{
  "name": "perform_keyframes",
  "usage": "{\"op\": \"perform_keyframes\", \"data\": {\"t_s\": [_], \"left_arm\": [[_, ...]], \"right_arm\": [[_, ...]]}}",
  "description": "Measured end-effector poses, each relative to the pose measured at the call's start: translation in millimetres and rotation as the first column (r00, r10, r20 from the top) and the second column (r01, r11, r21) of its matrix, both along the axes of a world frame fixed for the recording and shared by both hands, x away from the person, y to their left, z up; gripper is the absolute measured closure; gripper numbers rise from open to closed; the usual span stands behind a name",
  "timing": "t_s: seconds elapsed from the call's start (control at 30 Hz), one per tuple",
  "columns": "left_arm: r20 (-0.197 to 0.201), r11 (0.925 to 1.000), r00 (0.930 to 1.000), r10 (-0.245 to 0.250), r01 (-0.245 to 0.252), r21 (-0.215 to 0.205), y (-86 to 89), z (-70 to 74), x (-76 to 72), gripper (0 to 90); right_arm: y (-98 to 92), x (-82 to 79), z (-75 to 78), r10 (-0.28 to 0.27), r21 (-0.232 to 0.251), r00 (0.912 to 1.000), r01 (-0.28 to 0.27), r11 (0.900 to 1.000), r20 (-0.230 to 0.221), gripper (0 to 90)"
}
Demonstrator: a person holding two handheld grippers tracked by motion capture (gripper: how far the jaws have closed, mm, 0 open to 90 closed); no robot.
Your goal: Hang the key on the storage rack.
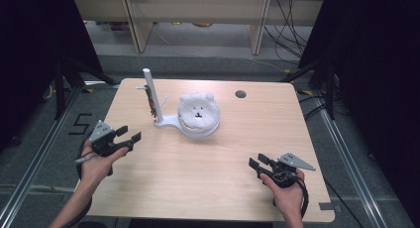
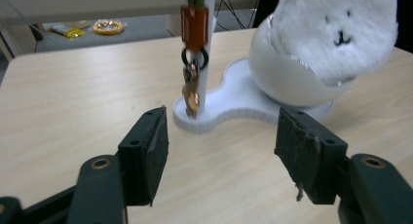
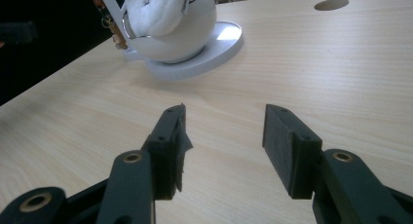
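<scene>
A white stand (image 1: 171, 123) sits mid-table with a tall white post (image 1: 150, 91) and a round white bowl (image 1: 200, 128). In the bowl lies a fluffy white plush bear face (image 1: 198, 109) (image 2: 336, 31). An orange tag with rings and brown charms (image 2: 193, 63) hangs on the post. My left gripper (image 1: 130, 135) (image 2: 221, 153) is open at the table's left edge, jaws pointing toward the stand, nothing between them. My right gripper (image 1: 259, 162) (image 3: 221, 141) is open near the front right, empty, facing the bowl (image 3: 178, 36).
A round cable hole (image 1: 240, 94) (image 3: 331, 4) is in the tabletop at the back right. Wooden furniture legs and cables stand on the floor beyond the table. Dark curtains and stand legs flank both sides.
</scene>
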State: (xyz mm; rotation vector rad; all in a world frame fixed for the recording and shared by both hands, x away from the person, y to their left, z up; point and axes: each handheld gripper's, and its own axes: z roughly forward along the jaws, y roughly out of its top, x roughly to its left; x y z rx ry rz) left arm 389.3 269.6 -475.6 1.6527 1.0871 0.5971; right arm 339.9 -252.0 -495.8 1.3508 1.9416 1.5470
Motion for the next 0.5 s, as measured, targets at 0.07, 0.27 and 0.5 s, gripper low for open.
{"op": "perform_keyframes", "data": {"t_s": [0.07,0.27,0.5], "left_arm": [[0.001,0.9999,0.9999,0.014,-0.014,0.005,-0.9,-9.4,-10.2,33.8],[0.025,0.9996,0.9993,0.028,-0.028,0.001,-5.2,-34.0,-32.4,32.2],[0.074,0.9985,0.9957,0.055,-0.055,-0.005,-9.1,-44.3,-45.3,31.0]], "right_arm": [[1.3,-2.1,-0.1,-0.019,0.024,0.9991,0.020,1.000,-0.038,51.7],[-3.9,0.6,-3.7,-0.015,-0.009,0.9999,0.015,1.000,-0.008,51.5],[-4.2,1.9,-5.0,-0.016,-0.010,0.9998,0.016,1.000,-0.008,50.4]]}}
